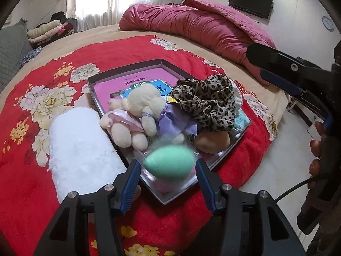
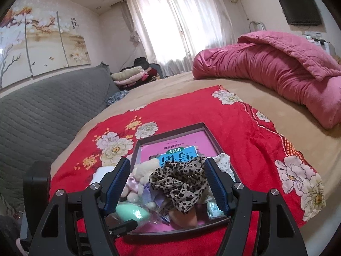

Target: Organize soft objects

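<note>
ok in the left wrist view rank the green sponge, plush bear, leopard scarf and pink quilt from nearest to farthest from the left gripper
1. green sponge, between the left gripper fingers
2. plush bear, in the tray, slightly left
3. leopard scarf, tray's right side
4. pink quilt, far across the bed

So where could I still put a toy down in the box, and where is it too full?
The far part of the tray is free: only the flat pink book lies there, behind the plush bear. The near end is crowded with the bear, leopard cloth and green egg.

Blurred green sponge [image 1: 169, 163], seemingly free, between open left tongs [image 1: 168, 166]
</note>
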Demonstrator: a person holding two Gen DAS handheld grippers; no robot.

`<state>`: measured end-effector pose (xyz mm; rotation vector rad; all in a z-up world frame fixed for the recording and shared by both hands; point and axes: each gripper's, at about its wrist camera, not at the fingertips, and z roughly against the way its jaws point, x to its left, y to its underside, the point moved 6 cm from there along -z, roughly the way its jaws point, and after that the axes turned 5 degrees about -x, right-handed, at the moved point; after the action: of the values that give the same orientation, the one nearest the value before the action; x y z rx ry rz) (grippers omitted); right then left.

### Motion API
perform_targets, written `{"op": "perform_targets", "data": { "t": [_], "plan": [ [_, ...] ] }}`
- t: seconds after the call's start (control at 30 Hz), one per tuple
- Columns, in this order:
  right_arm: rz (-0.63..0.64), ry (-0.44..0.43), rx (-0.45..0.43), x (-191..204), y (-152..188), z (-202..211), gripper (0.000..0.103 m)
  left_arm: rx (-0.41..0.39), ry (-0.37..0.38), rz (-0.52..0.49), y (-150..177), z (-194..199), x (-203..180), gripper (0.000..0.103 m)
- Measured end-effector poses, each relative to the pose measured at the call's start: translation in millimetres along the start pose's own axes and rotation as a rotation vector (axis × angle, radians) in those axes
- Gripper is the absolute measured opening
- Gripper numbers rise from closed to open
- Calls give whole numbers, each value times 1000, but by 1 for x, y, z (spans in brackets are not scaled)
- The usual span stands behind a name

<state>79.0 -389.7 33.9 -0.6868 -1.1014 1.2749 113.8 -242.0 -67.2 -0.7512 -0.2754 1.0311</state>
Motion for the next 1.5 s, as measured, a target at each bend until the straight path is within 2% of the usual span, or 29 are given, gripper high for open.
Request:
{"op": "perform_targets", "data": {
  "t": [0.27, 0.43, 0.83, 1.0, 1.3, 1.5],
  "plan": [
    [12, 21, 14, 9, 2, 10, 74, 7, 16, 11, 7, 12, -2, 56],
    [37, 59, 25, 24, 4, 20, 74, -23, 2, 30, 4, 30, 3, 58],
    [69, 152, 53, 56, 20, 41, 75, -130, -125, 142, -3, 89, 41, 62],
    [96, 169, 99, 74, 32, 44, 77, -159, -172, 200, 1, 111, 60, 62],
    [168, 197, 126, 101, 51, 56, 77, -121, -236, 219, 21, 127, 72, 62],
    [180, 202, 147, 108, 60, 66, 78, -103, -227, 227, 33, 128, 68, 62]
  ]
}}
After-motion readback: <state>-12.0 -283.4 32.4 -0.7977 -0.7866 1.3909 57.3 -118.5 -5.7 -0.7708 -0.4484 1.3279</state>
